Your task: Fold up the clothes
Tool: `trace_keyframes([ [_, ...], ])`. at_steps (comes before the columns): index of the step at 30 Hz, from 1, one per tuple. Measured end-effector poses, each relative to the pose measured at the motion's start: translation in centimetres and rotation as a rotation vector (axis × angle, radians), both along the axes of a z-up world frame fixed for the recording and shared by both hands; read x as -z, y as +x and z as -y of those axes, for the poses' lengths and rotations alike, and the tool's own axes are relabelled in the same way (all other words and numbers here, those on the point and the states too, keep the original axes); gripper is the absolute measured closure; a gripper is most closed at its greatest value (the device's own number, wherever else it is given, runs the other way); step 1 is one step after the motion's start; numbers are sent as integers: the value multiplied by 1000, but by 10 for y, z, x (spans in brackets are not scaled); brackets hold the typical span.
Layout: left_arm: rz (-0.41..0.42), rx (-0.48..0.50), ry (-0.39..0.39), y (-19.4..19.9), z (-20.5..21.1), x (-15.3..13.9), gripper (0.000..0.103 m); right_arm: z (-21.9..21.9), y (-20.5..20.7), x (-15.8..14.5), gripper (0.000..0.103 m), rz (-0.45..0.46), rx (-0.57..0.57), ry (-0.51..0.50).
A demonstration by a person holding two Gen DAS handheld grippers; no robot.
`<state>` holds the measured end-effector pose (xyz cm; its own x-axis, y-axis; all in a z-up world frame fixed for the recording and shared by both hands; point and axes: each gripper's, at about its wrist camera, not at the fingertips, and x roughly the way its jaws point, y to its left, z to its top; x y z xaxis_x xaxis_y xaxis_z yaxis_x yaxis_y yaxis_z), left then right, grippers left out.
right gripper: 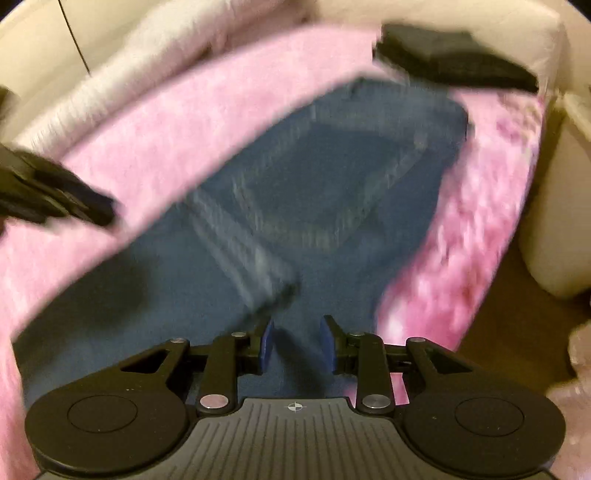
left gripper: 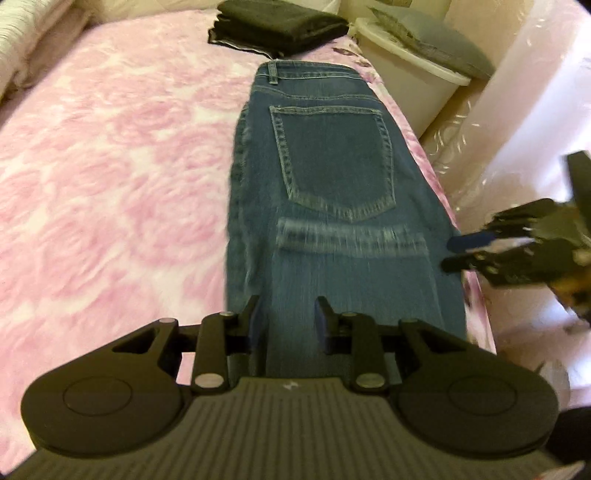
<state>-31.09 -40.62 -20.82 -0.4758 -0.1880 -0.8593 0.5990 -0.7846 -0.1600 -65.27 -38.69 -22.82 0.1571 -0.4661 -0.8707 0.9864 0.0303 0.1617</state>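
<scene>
Left claw (left gripper: 288, 321): the jaws stand partly apart, with denim visible in the gap below them. The pads do not appear to press on the cloth, so the claw holds nothing. It points steeply down over the near end of the jeans (left gripper: 332, 166).

Right claw (right gripper: 297, 343): the jaws stand partly apart in the same way, above denim, and hold nothing. In the left wrist view this claw sits at the right edge of the jeans, near the bed's right edge.

The jeans lie flat on the bed (left gripper: 110, 147), lengthwise along its right edge. They are folded in half down the middle, back pocket (left gripper: 332, 162) up. The leg hem (left gripper: 351, 238) lies across the seat just below the pocket, so the legs are already doubled up onto the seat. The waistband points to the far end of the bed.

A black folded garment (left gripper: 277, 29) rests at the far end, just beyond the waistband. A white bin (left gripper: 413, 81) stands off the bed at the far right.

Step in hand, as judged: between folds, both claws released above the doubled jeans.

Next move, as judged: set both claws on the near folded edge, one at each side, close on all layers, and carry that edge toward the waistband. Keep both claws level so that the layers stay aligned. The right wrist view is blurred, so fine contact there cannot be confirmed.
</scene>
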Motion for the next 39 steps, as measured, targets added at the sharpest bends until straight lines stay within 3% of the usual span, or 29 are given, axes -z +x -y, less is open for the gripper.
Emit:
trace_keyframes([
  [2, 25, 18, -29, 25, -17, -10, 77, -6, 4, -5, 70, -14, 33, 9],
  [4, 63, 62, -76, 50, -41, -17, 70, -14, 11, -20, 61, -27, 55, -8],
  [7, 161, 183, -186, 86, -92, -17, 61, -46, 54, -51, 56, -65, -71, -77],
  [10, 263, 344, -343, 111, -149, -4, 54, -94, 115, -62, 55, -122, -299, -140],
  [13, 350, 564, -552, 127, -205, 26, 50, -145, 183, -46, 55, -235, -567, -189],
  [16, 393, 749, -740, 130, -242, 61, 48, -186, 241, -15, 55, -405, -784, -290],
  [18, 404, 827, -858, 127, -254, 82, 48, -204, 274, 13, 55, -540, -868, -345],
  [20, 415, 884, -946, 123, -260, 102, 48, -207, 293, 39, 55, -607, -893, -349],
  [25, 399, 944, -996, 123, -243, 114, 46, -210, 302, 78, 56, -805, -898, -379],
  [32, 419, 999, -1019, 124, -224, 123, 52, -198, 299, 96, 55, -872, -866, -354],
  [36, 453, 1044, -1060, 124, -225, 132, 66, -191, 305, 97, 55, -911, -892, -361],
  [39, 465, 1046, -1089, 125, -227, 137, 70, -188, 303, 92, 46, -941, -903, -366],
])
